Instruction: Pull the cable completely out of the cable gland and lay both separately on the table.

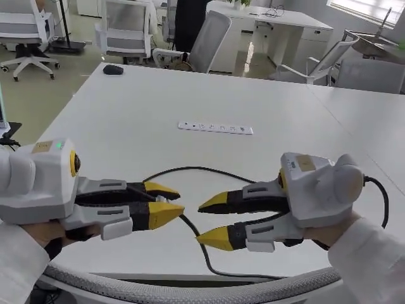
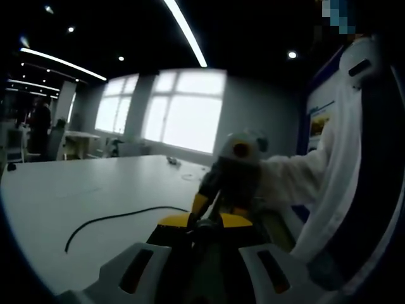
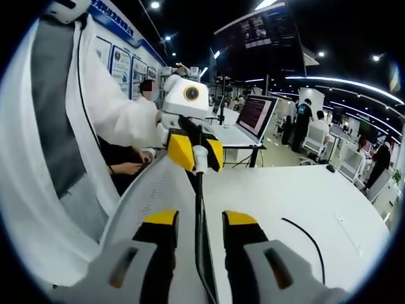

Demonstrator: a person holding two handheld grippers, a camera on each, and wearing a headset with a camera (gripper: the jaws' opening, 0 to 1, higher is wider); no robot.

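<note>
Currently, both tools are held low over the near edge of the white bench (image 1: 253,95), tips facing each other and just apart. The left tool (image 1: 172,201) is closed on the gland (image 3: 200,158), a pale fitting that the right gripper view shows between its yellow tips. The black cable (image 1: 190,169) is seated in the gland. From there one run arcs over the bench toward the right side. Another drops past the near edge.

The right tool (image 1: 205,221) has its jaws apart. In the right gripper view the cable passes lengthwise through the gap between them, and contact cannot be confirmed.

A power strip (image 1: 215,128) lies flat at mid-bench, well apart from the tools. A mouse (image 1: 112,69) sits at the far left corner.
</note>
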